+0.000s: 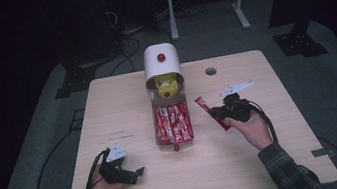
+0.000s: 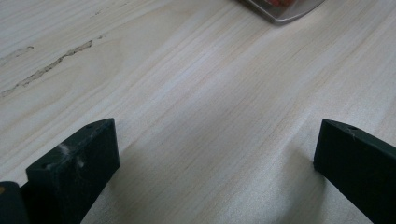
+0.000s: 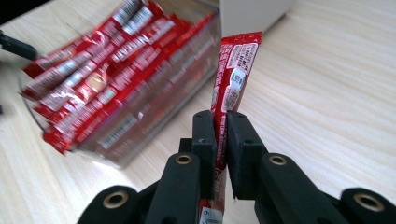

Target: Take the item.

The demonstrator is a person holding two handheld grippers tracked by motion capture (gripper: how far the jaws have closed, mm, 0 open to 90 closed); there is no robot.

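Note:
A long red sachet (image 3: 233, 74) stands pinched between the jaws of my right gripper (image 3: 221, 126), its printed end sticking out past them. From above, that red sachet (image 1: 205, 107) slants beside my right gripper (image 1: 222, 114), just right of a clear tray (image 1: 155, 133) packed with several red sachets (image 1: 173, 121). The same clear tray (image 3: 140, 135) lies to the left in the right gripper view. My left gripper (image 1: 137, 172) rests low on the table near the front left, and in its own view the left gripper (image 2: 215, 158) has jaws wide apart over bare wood.
A white dispenser (image 1: 162, 62) with a red knob stands behind the tray, with a yellow part at its mouth. A round hole (image 1: 210, 71) sits in the tabletop at the back right. Cables trail off both grippers. A corner of the tray (image 2: 285, 11) shows at the top of the left gripper view.

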